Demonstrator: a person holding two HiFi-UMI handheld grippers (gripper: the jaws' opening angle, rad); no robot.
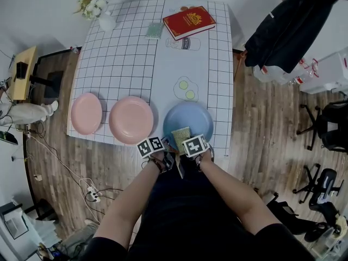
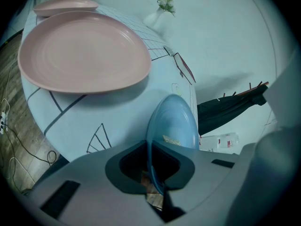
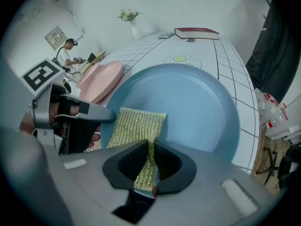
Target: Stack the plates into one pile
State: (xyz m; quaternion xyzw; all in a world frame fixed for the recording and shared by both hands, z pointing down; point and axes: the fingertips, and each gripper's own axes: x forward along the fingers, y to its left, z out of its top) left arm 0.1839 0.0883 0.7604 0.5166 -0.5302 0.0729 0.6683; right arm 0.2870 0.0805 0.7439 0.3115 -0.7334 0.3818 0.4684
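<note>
While left gripper [image 2: 155, 182] pinches blue plate [image 1: 193, 116] at near edge of surface [image 1: 125, 64] and right gripper [image 3: 149, 178] clamps sponge [image 3: 136, 126] on it, stacking looks unstarted; next, probably carry it onto pink plate [image 1: 130, 119].

Mid table [image 1: 136, 64] is bare: a wide lane btw near row & far clutter. Near edge is packed L to R: left pink plate [image 1: 86, 113], mid pink plate [image 1: 131, 119], blue plate [image 1: 190, 116], w/ narrow gaps. Left claw [image 2: 153, 173] & right claw [image 3: 148, 173] crowd blue plate's near rim, scrub pad [image 1: 181, 133] there too. Far end: book [image 1: 188, 22], vase [image 1: 106, 20]. Jacket [image 1: 288, 26] hangs off far right.
</note>
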